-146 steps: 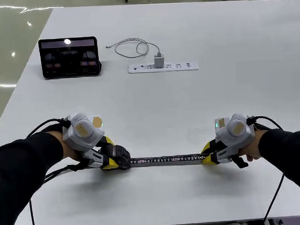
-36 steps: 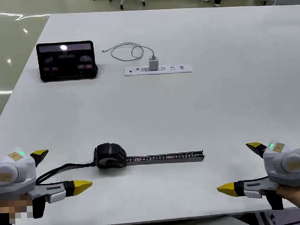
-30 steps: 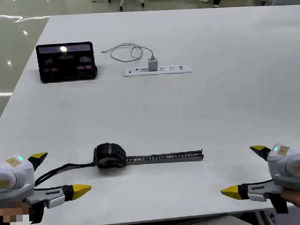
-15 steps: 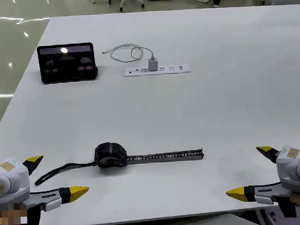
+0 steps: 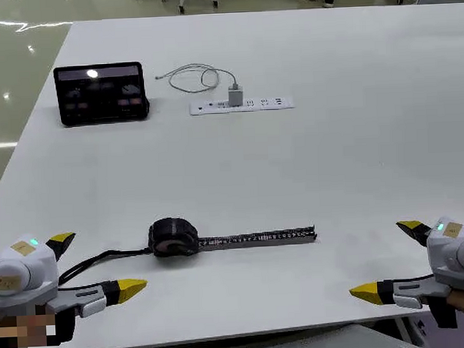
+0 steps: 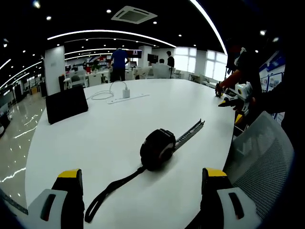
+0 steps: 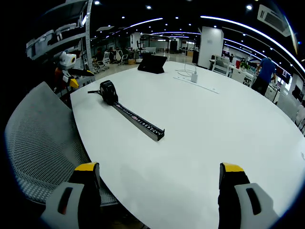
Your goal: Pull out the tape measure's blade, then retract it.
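The tape measure lay on the white desk, near its front edge and left of centre, its black case resting on its side. The blade was out, lying flat on the desk and running straight from the case towards the person's right, with its end hook well short of the right gripper. A black strap trailed from the other side of the case towards the left gripper.

Both grippers were released, their yellow-tipped jaws spread wide and holding nothing. The left gripper hovered at the desk's front left, near the strap but apart from the case. The right gripper hovered at the front right, well apart from the blade's end. Each pointed inward along the desk, so the tape measure lay between them. In the left gripper view the case sat centred ahead of the jaws, the blade leading away behind it. In the right gripper view the blade's hooked end was nearest and the case lay farther off.

At the far side of the desk stood a dark tablet, propped upright. To its right lay a white power strip with a charger plugged in and a cable looped behind it. A grey mesh chair stood at the desk's front edge.
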`<state>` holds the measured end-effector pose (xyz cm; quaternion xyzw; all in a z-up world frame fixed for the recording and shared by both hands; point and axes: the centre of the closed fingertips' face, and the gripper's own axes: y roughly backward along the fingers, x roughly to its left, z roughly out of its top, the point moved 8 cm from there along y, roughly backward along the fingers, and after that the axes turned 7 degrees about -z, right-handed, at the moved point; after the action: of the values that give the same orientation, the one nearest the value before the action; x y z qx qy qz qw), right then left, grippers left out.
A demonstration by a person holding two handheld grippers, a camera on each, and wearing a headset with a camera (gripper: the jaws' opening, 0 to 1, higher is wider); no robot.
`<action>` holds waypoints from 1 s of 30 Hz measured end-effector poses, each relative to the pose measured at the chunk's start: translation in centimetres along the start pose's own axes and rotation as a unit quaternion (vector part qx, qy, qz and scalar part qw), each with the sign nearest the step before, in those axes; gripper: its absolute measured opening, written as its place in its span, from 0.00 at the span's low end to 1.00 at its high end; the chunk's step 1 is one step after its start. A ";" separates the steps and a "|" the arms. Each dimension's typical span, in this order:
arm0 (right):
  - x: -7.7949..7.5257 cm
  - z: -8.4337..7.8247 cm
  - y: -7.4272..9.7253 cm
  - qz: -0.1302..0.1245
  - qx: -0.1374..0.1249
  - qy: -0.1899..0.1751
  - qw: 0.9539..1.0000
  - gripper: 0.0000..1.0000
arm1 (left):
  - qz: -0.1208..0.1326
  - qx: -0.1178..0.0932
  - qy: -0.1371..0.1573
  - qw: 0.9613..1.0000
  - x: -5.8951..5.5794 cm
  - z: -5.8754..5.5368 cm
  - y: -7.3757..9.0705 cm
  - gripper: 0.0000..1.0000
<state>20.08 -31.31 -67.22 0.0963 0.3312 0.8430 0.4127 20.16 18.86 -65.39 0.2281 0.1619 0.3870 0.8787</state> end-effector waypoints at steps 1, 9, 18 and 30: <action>0.0 0.0 0.0 -0.001 -0.001 0.001 1.000 1.00 | 0.002 0.000 0.000 1.000 0.1 0.0 0.0 1.00; -0.1 1.1 -0.4 -0.008 0.004 0.009 1.000 1.00 | 0.015 0.003 0.009 1.000 0.3 -0.3 -0.7 1.00; -1.4 1.0 -1.8 0.029 0.012 0.058 0.998 1.00 | 0.033 -0.006 0.011 0.999 -0.3 2.1 -2.5 1.00; -4.0 2.6 -4.1 0.076 0.016 0.115 0.990 1.00 | 0.068 -0.028 0.038 0.997 -1.3 5.2 -6.6 1.00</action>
<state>26.34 -31.26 -67.35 0.0302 0.3818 0.8721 0.3047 25.76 12.53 -64.31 0.1995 0.1681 0.4587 0.8494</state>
